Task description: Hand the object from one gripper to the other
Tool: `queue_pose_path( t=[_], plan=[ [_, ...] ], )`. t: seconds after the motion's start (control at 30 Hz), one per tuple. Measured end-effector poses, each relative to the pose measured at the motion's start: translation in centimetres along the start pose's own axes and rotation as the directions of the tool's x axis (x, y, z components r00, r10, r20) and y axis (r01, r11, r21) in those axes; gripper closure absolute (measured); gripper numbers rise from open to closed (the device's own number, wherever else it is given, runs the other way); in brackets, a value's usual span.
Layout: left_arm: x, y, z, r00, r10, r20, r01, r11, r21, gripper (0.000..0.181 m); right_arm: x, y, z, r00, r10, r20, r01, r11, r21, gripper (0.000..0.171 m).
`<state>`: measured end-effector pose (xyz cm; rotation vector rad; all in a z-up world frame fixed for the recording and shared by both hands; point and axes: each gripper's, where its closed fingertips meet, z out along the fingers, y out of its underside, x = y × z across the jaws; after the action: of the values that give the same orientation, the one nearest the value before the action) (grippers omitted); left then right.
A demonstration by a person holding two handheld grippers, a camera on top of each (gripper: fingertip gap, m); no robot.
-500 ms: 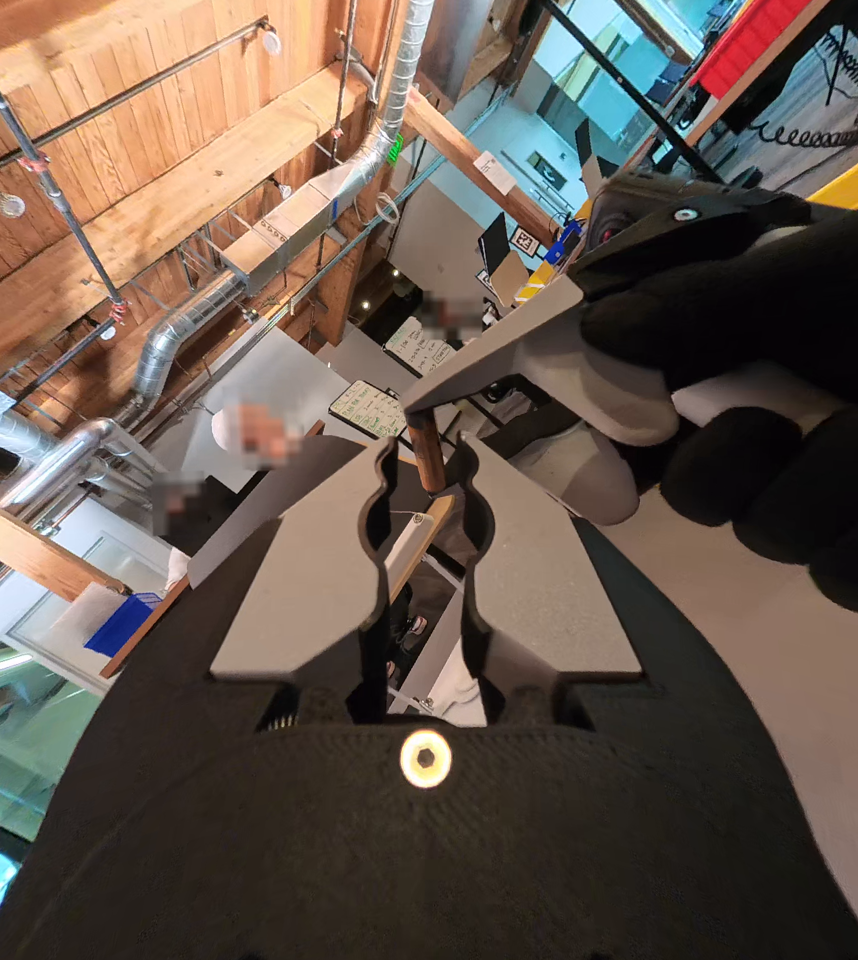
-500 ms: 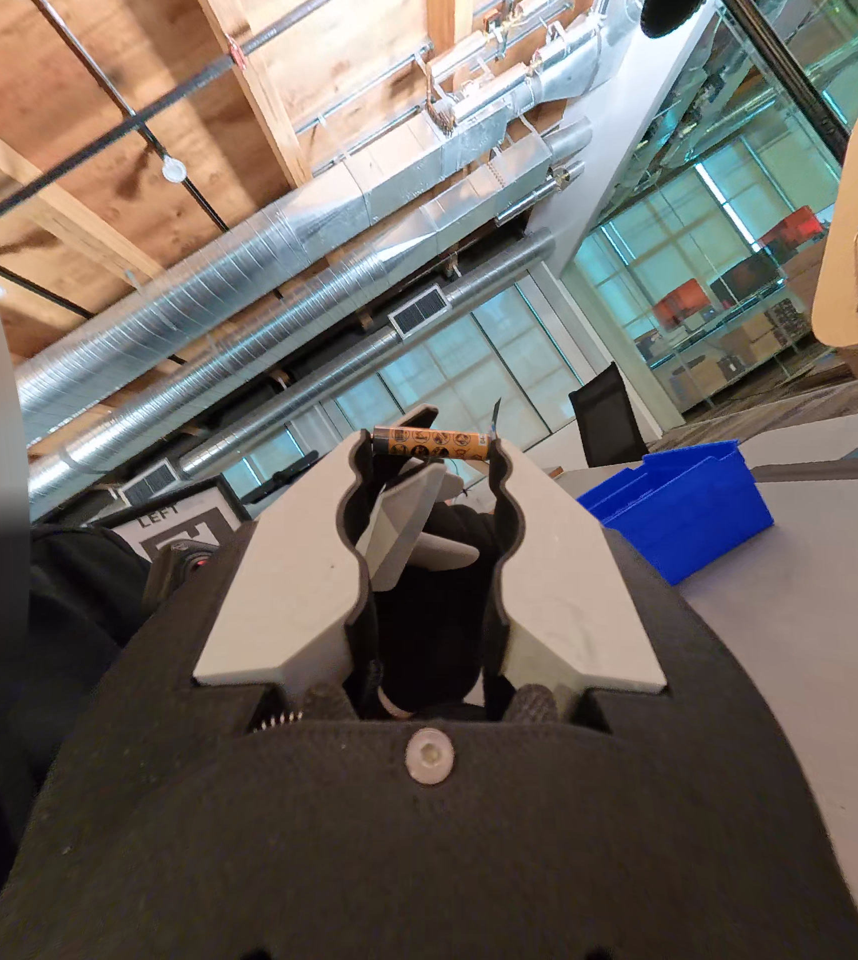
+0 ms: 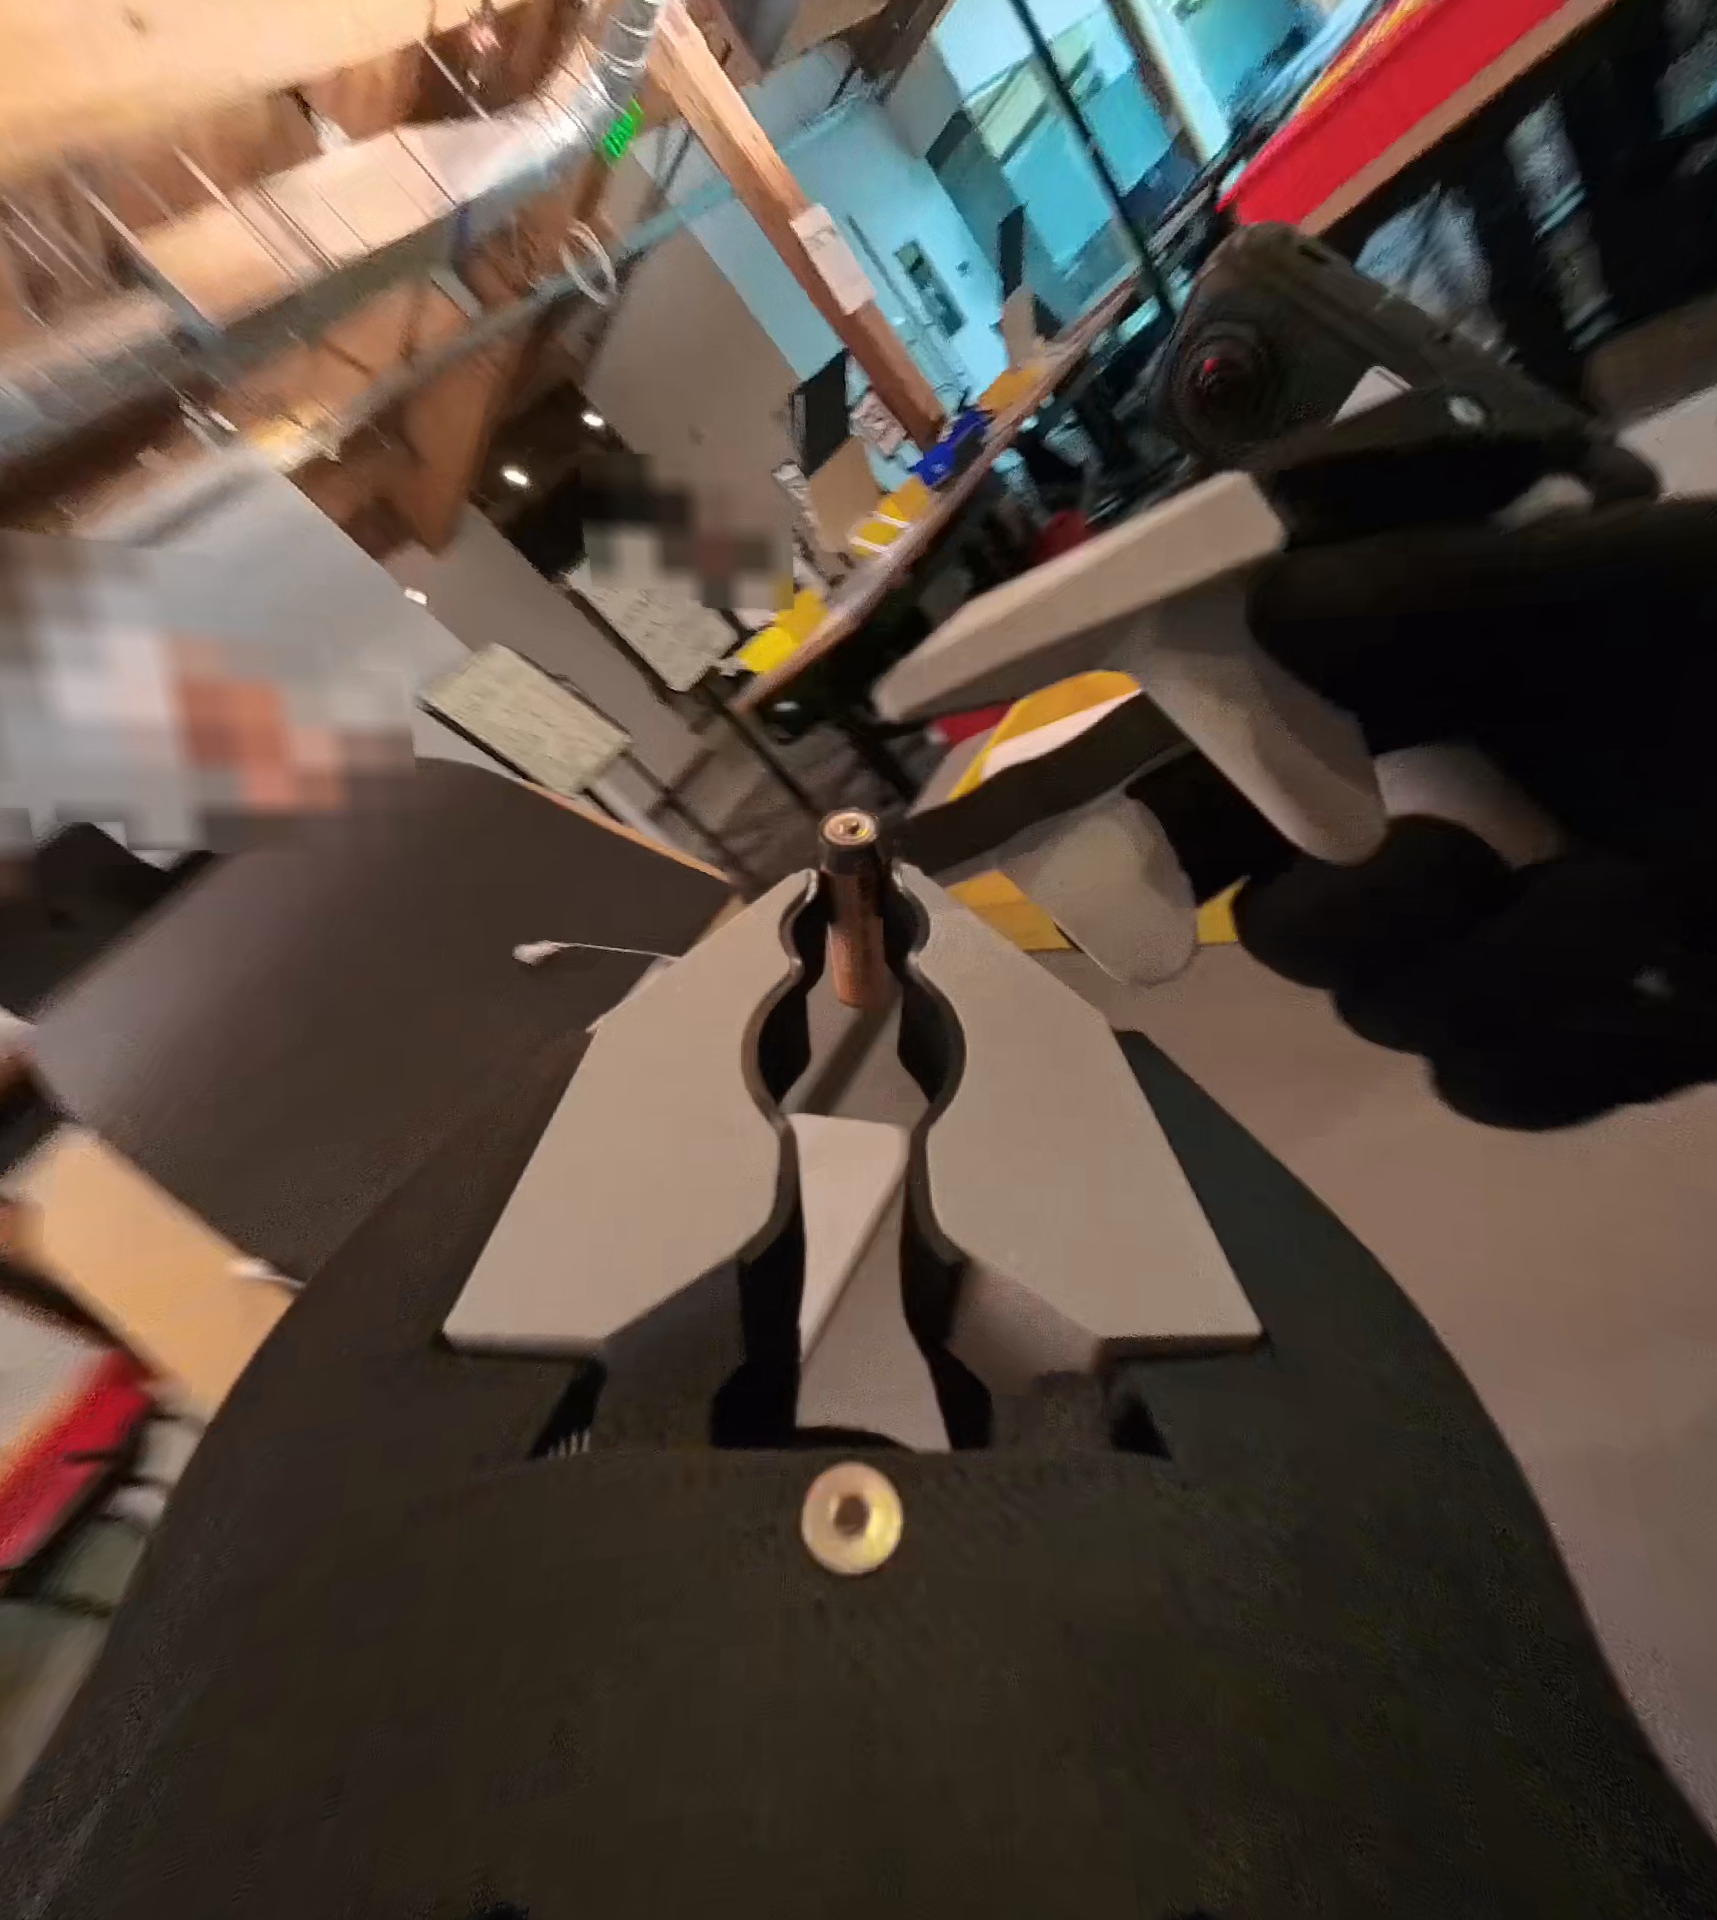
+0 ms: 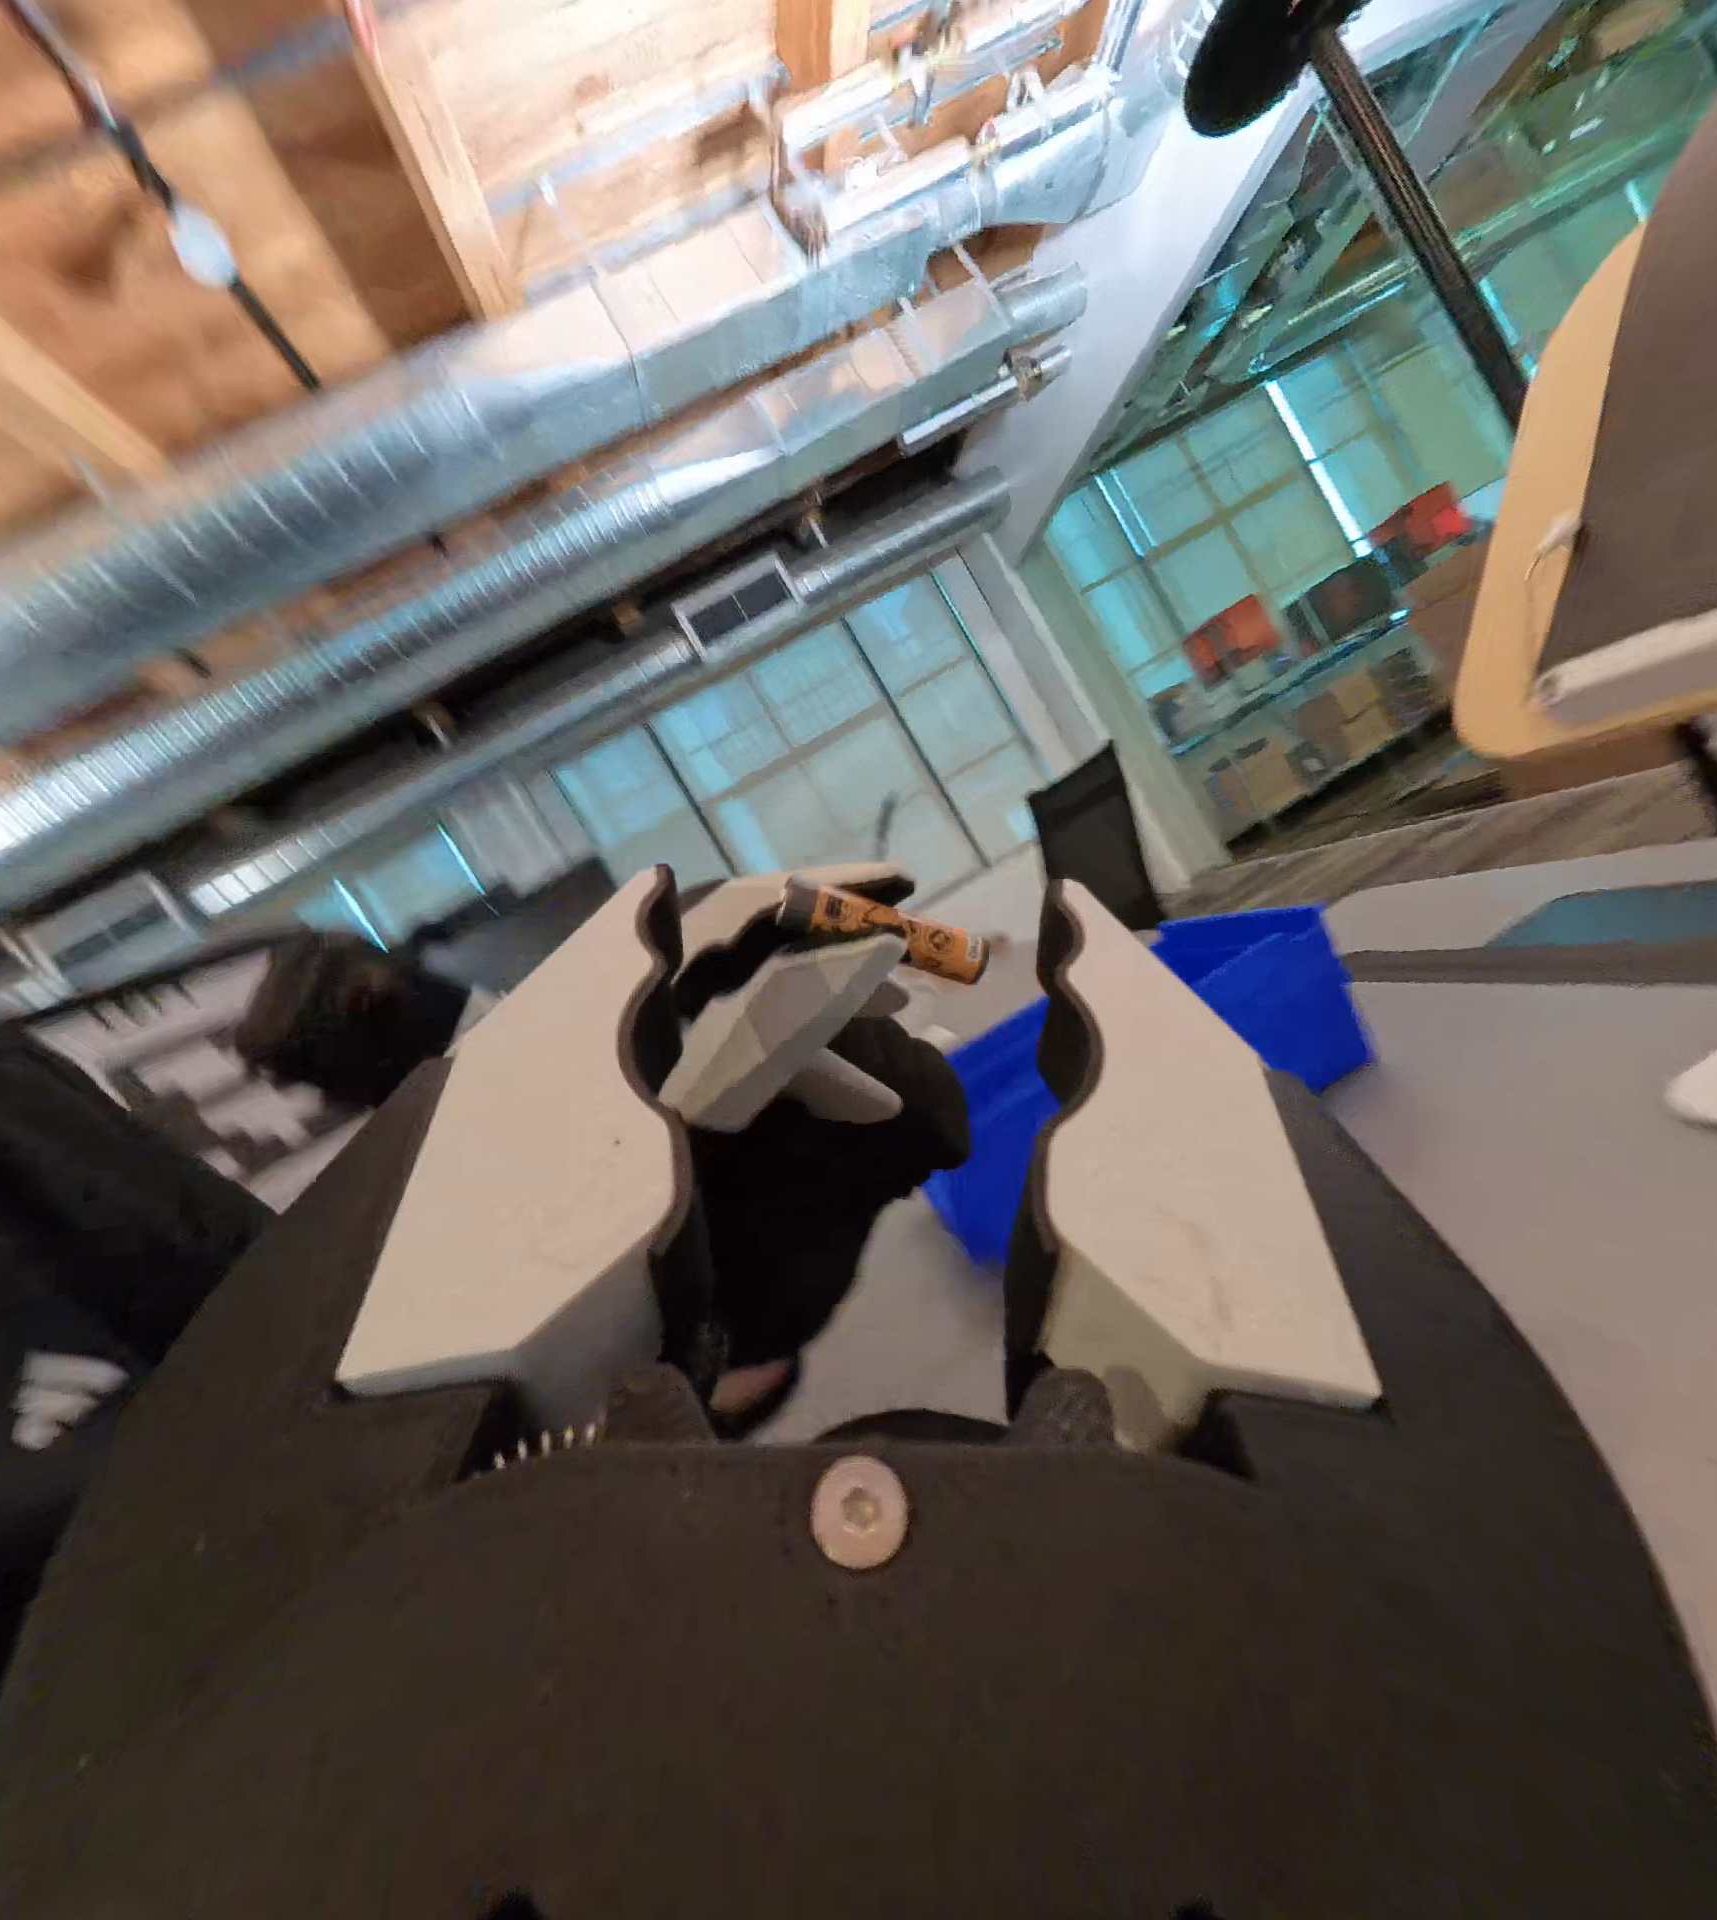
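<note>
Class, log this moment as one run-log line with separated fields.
stage: handover done | battery: clamped in left gripper | right gripper: open, apart from battery | blue bin: on table behind

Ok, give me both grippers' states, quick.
Left gripper: shut on the battery, pinched at the fingertips.
Right gripper: open, jaws wide apart, holding nothing.

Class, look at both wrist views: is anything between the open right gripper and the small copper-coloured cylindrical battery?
Nothing visible does. The battery is clamped in the left gripper, and only open air separates it from the right gripper, whose jaws stand wide apart.
</note>
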<state>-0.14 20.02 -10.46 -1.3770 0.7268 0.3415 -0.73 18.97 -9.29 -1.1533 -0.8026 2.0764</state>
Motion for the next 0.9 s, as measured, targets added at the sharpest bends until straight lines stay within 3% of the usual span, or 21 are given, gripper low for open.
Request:
queue_pose_path(
  t=[0.1, 0.17, 0.3, 0.37, 0.43, 0.5, 0.67, 0.9],
  plan=[
    [-0.1, 0.6, 0.0, 0.947, -0.277, -0.166, 0.272, 0.961, -0.050, 0.173, -0.6, 0.3, -0.1, 0.955, -0.297, -0.027, 0.290, 0.946, -0.146, 0.106],
    [0.2, 0.8, -0.4, 0.853, -0.430, -0.297, 0.417, 0.902, -0.110, 0.173, -1.0, 0.7, -0.4, 0.855, -0.519, -0.003, 0.500, 0.825, -0.261, 0.109],
    [0.5, 0.6, -1.3, 0.602, -0.635, -0.484, 0.602, 0.759, -0.248, 0.173, -1.3, 0.8, -0.8, 0.475, -0.872, 0.120, 0.817, 0.386, -0.428, 0.116],
    [0.8, -0.4, -2.2, 0.446, -0.683, -0.579, 0.652, 0.691, -0.312, 0.173, -1.3, 1.1, -0.7, 0.277, -0.937, 0.213, 0.870, 0.150, -0.470, 0.114],
    [0.8, -1.0, -2.6, 0.366, -0.704, -0.609, 0.672, 0.653, -0.351, 0.173, -1.2, 1.5, -0.5, 0.166, -0.942, 0.293, 0.875, 0.004, -0.483, 0.113],
    [1.5, -1.2, -3.0, 0.290, -0.714, -0.638, 0.655, 0.634, -0.411, 0.173, -1.4, 2.1, -0.3, 0.117, -0.926, 0.359, 0.878, -0.073, -0.474, 0.113],
    [2.2, -1.2, -3.5, 0.177, -0.734, -0.656, 0.663, 0.581, -0.472, 0.173, -1.8, 3.0, 0.0, 0.054, -0.900, 0.433, 0.883, -0.160, -0.441, 0.120],
    [2.6, -1.2, -4.0, 0.076, -0.731, -0.678, 0.680, 0.535, -0.501, 0.174, -2.1, 4.0, -0.1, 0.032, -0.874, 0.484, 0.882, -0.203, -0.425, 0.125]
  ],
)
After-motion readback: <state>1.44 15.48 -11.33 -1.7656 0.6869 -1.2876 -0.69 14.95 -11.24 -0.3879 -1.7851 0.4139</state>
